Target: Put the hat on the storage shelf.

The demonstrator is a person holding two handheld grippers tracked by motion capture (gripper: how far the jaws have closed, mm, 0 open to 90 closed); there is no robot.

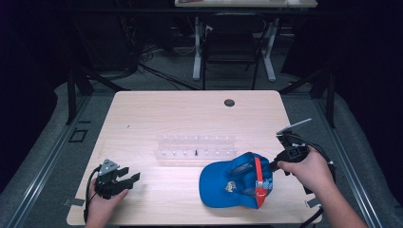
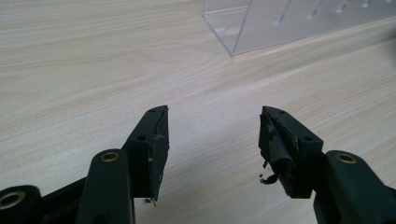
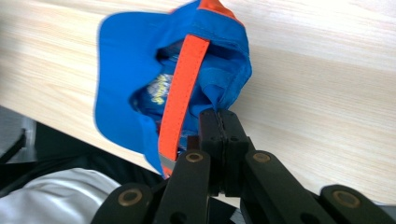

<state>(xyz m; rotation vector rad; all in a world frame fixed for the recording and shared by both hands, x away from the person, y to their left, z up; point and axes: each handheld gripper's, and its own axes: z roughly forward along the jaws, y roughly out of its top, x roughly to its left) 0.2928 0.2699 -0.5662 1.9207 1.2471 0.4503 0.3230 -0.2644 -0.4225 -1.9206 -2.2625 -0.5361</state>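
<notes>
Right claw (image 3: 223, 122): jaws clamped on rear edge of blue cap (image 1: 236, 181), lower right of high view | brim points left, toward left claw (image 1: 122, 180), open, empty | clear rack (image 1: 196, 147) behind on counter (image 1: 190, 109).

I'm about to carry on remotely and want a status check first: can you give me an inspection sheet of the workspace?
Surface: light wooden table, with a round cable hole near the far edge.
Job's things: blue cap with an orange strap, underside showing.
Clutter: clear plastic rack mid-table.
Grippers: right gripper, jaws shut on the cap's back edge; left gripper, jaws open, nothing between them.
Cables: black cable trailing from the left gripper.
Surroundings: dark room, chair and another desk behind.
</notes>
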